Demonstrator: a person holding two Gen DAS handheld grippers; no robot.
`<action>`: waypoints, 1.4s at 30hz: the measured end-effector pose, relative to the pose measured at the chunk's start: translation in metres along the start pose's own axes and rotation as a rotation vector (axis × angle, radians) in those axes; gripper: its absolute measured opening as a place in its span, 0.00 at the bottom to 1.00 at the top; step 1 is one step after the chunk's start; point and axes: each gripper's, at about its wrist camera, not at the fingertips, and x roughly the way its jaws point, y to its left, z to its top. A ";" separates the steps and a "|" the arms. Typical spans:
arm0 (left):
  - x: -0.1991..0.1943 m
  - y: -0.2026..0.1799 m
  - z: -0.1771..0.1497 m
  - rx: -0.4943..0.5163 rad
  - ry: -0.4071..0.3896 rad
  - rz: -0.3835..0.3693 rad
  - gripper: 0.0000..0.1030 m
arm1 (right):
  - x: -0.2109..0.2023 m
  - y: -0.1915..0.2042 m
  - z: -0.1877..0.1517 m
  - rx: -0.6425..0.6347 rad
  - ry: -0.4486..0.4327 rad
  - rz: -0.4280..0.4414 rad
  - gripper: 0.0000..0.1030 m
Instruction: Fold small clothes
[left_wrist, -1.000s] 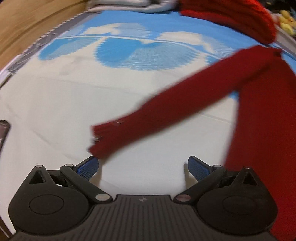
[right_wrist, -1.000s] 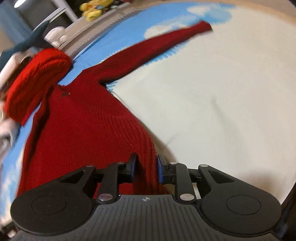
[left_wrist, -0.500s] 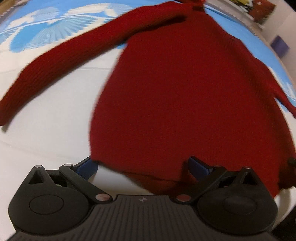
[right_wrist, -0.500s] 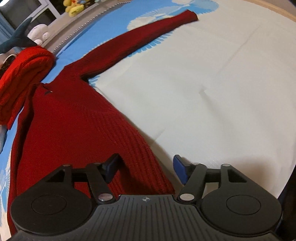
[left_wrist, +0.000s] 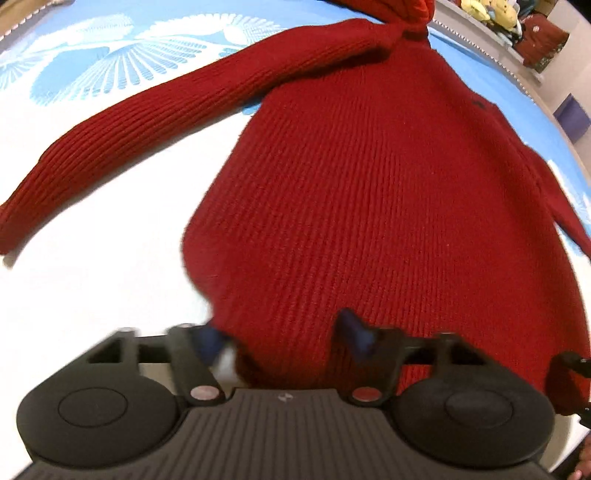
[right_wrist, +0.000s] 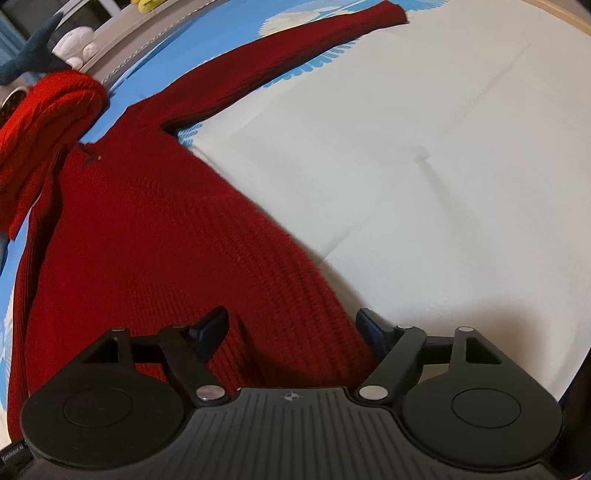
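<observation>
A dark red knitted sweater (left_wrist: 369, 184) lies flat on the bed, front up, with its left sleeve (left_wrist: 147, 122) stretched out sideways. My left gripper (left_wrist: 284, 332) is at the hem's left corner. Its jaws are closing, the hem bunches between them, and the pads do not clamp it. In the right wrist view the sweater (right_wrist: 147, 221) runs away from me with one sleeve (right_wrist: 295, 55) reaching to the far right. My right gripper (right_wrist: 291, 325) straddles the hem's other corner. Its jaws are opening and the pads stand off the knit.
A brighter red folded knit (right_wrist: 48, 107) lies at the sweater's collar. The bed cover (right_wrist: 406, 147) is white with a blue feather print (left_wrist: 110, 66) towards the far side. Plush toys (right_wrist: 74, 40) sit beyond the bed's far edge. The bed's near edge is just below both grippers.
My left gripper swung from the sleeve cuff to the hem's corner and its jaws have narrowed around the knit. My right gripper, earlier shut on the hem, has let go and spread wide.
</observation>
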 end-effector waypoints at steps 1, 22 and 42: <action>-0.003 0.008 -0.002 -0.029 0.006 -0.019 0.59 | 0.000 0.001 -0.001 -0.016 0.003 0.003 0.77; -0.014 0.005 0.005 -0.005 0.008 -0.005 0.21 | -0.008 -0.007 -0.014 -0.092 0.019 0.073 0.65; -0.092 0.065 -0.100 0.092 -0.079 0.121 0.13 | -0.055 -0.027 -0.058 -0.365 0.131 0.201 0.17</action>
